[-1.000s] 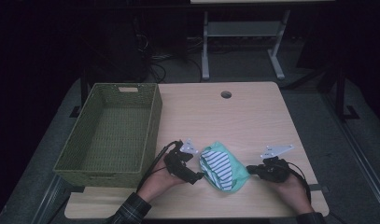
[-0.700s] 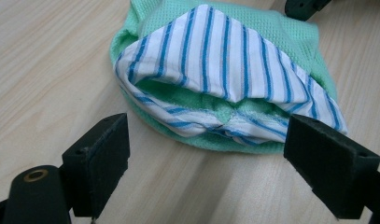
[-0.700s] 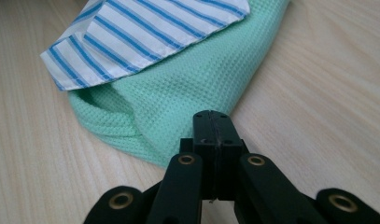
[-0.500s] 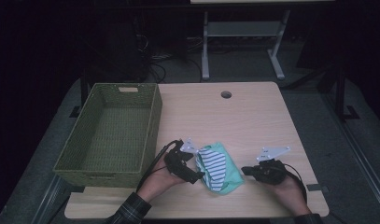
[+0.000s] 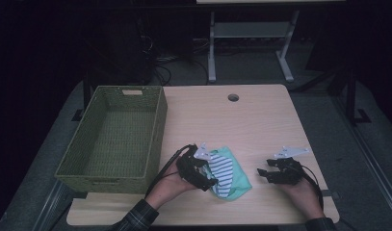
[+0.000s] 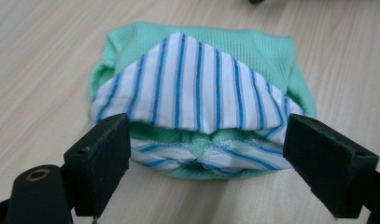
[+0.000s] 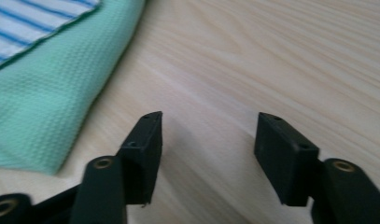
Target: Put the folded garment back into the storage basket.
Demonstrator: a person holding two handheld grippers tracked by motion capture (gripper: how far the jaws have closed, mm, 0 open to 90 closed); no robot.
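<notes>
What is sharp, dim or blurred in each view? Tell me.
High view: dim room, lit wooden table, wicker basket readable. Left gripper view: bright, striped green cloth sharp, near pads soft. Right gripper view: cloth edge and wood grain blurred, open right gripper clearer.

Dim lab, bare wooden desk [image 5: 261, 125], floor cables [image 5: 160, 72], metal stand [image 5: 251, 43]
</notes>
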